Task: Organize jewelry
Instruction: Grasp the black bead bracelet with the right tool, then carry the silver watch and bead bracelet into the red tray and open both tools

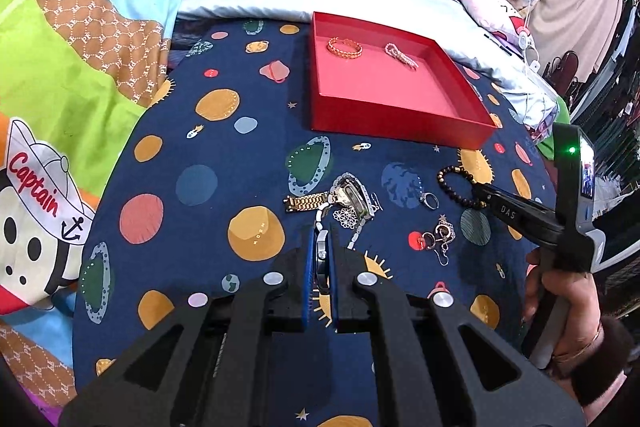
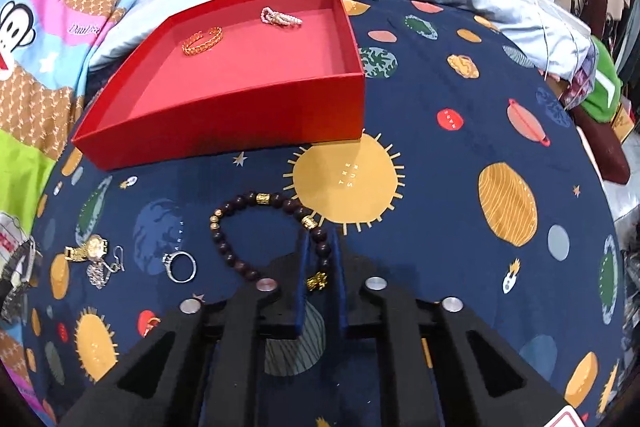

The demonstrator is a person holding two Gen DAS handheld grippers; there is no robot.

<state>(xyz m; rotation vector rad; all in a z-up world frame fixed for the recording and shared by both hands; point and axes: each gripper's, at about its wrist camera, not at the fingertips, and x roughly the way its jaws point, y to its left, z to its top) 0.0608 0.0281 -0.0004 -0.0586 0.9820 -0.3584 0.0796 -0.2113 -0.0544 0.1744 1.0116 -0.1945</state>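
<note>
right gripper (image 2: 320, 259): closed on the near-right arc of the beaded bracelet (image 2: 256, 223), beads and a gold charm pinched between the blue pads
beaded bracelet: lies flat on the space-print sheet (image 2: 460, 267), its loop spreading ahead and to the left of the jaws; only the gripped part sits between the fingers
key relation: red tray (image 2: 224, 115) is ahead and to the left of the right gripper, beyond the bracelet, long front wall running left to right across the view (likely a lift and carry forward-left over that wall)
left gripper (image 1: 321, 255): closed on a silver link bracelet (image 1: 320, 227), the band running forward out of the jaws into the jewelry pile (image 1: 348, 201)
nearer hand: the right one for the beads, it already has them; the left is busy at the pile
tray contents: gold cuff (image 1: 345, 47) far left, pink bead strand (image 1: 401, 55) far right, apart from each other, most of the floor bare
still on sheet: gold watch (image 2: 90, 249), silver ring (image 2: 180, 266), earrings (image 1: 438, 237) (small, details unclear)
hand (image 1: 560, 291): grips the right tool's handle at the right edge of the left view, bangle on the wrist
writing, tool: "DAS" on the right gripper's finger
writing, sheet: "THE SUN" on the yellow sun, "MARS" on a red planet, "EARTH" on the blue one (barely legible)
writing, quilt (image 1: 60, 67): "Captain" on a cartoon hat, "Daul fr…" cut off by a fold
</note>
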